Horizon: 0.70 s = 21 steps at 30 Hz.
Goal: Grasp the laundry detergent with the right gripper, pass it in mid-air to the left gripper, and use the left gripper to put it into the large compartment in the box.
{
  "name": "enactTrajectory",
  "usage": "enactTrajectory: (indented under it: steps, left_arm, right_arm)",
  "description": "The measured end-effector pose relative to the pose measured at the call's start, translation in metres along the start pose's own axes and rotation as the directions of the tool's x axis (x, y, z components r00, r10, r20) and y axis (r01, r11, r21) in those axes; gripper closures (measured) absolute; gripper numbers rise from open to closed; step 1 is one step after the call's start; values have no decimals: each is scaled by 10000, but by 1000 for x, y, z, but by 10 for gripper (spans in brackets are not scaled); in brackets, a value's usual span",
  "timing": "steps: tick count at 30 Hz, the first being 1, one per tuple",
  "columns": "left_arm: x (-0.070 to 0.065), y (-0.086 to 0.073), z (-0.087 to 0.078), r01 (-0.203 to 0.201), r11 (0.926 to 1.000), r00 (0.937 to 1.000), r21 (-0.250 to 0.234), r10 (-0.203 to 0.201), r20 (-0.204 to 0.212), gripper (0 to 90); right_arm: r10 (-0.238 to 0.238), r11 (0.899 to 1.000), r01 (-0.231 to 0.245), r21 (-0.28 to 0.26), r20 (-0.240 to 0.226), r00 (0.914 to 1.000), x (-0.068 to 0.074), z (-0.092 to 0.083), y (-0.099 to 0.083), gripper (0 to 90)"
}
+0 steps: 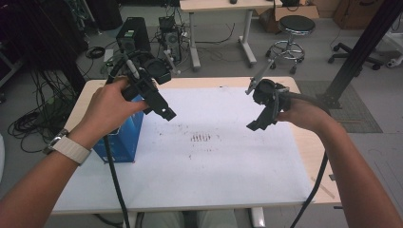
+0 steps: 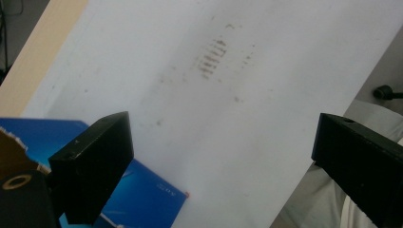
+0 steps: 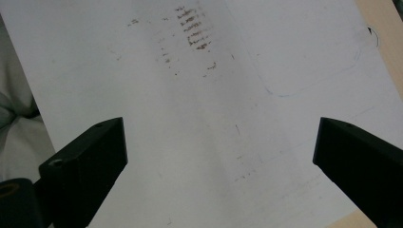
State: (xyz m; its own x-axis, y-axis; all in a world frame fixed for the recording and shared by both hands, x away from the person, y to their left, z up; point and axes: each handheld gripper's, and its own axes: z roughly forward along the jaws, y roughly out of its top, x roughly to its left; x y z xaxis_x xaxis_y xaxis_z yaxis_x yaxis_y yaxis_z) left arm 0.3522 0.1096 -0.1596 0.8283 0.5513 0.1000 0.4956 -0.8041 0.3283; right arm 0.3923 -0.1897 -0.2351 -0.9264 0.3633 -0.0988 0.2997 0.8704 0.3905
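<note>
Two hand-held grippers hang above the white sheet [image 1: 228,161] on the surface, both with jaws spread wide and holding nothing. The left hand-held gripper [image 1: 166,113] is just beside the blue box [image 1: 124,137] at the sheet's left edge. The right hand-held gripper [image 1: 254,125] is well apart from it.

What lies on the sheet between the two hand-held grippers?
In the high view, only bare white paper sheet with a small patch of brown marks lies between the left hand-held gripper and the right hand-held gripper.
</note>
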Motion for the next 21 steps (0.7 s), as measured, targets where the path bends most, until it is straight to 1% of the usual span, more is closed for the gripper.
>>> enactTrajectory:
  steps: [3,7,9,13,16,17,18,21]
  left_arm:
    - [-4,1,3,-513,9987,9985,-19,513,172,71]
    - [-8,2,7,-1088,9940,9935,-68,1090,326,71]
    - [-8,2,7,-1311,9912,9906,-185,1317,362,70]
    - [-8,4,9,-1509,9879,9875,-367,1524,401,70]
    - [-10,6,12,-1822,9822,9820,-457,1841,415,71]
    - [-11,8,14,-1992,9790,9787,-433,2010,421,71]
    - [-12,8,15,-2040,9780,9777,-440,2058,411,71]
    - [-15,10,20,-2332,9716,9714,-397,2347,365,71]
  right_arm:
    - [-60,10000,60,-7,-36,10000,-1,0,3,38]
    - [-67,10000,67,30,-89,9999,-2,1,7,38]
    - [-83,10000,83,-5,-105,9999,-3,1,8,38]
    - [-157,9999,157,15,-135,9998,-4,2,12,38]
    - [-215,9998,215,16,-163,9996,-5,3,15,38]
    - [-236,9997,236,22,-181,9996,-6,4,16,39]
    - [-272,9996,272,27,-179,9995,-7,4,17,38]
    - [-250,9997,252,63,-208,9995,-9,7,19,38]
